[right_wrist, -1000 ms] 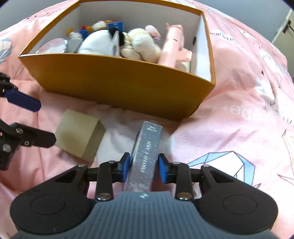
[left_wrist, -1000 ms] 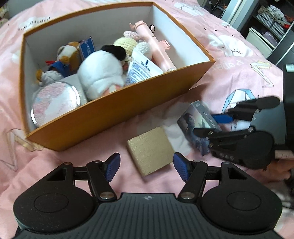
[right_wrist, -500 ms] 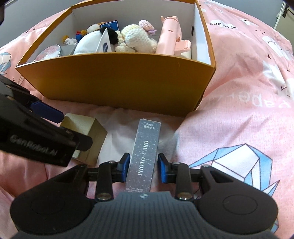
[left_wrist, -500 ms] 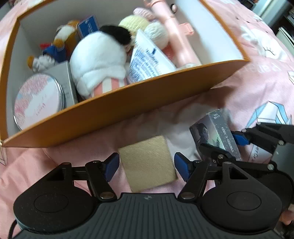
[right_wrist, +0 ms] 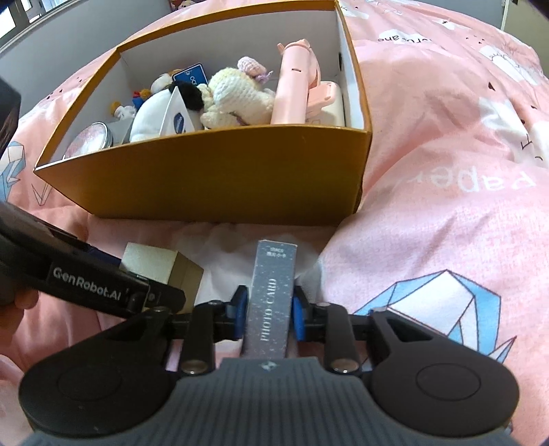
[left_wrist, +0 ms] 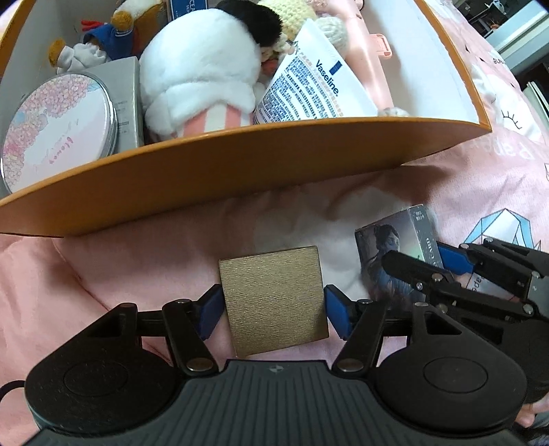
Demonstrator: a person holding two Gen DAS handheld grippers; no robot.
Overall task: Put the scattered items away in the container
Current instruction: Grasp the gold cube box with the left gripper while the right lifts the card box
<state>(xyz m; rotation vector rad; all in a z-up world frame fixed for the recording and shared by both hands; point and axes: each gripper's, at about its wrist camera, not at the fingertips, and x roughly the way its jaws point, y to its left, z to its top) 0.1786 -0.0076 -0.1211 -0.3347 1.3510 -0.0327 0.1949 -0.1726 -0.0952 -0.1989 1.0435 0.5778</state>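
An orange box (left_wrist: pixel 240 171) (right_wrist: pixel 212 171) lies on the pink bedspread and holds plush toys, a round tin, a Vaseline tube and a pink gadget. A gold square box (left_wrist: pixel 272 300) (right_wrist: pixel 164 266) lies in front of it. My left gripper (left_wrist: pixel 272 310) straddles the gold box, its blue pads at both sides, touching or nearly so. My right gripper (right_wrist: pixel 269 310) is shut on a grey photo card box (right_wrist: pixel 272 298), which also shows in the left wrist view (left_wrist: pixel 394 247) at the right.
The pink bedspread (right_wrist: pixel 446 206) bulges up to the right of the orange box. The two grippers are close side by side; the left one (right_wrist: pixel 85 281) shows low left in the right wrist view. Dark shelving (left_wrist: pixel 521 20) stands at the far right.
My left gripper has moved forward and down so the gold box now sits between its pads. My right gripper has kept its hold on the photo card box and risen, seeing further into the orange box.
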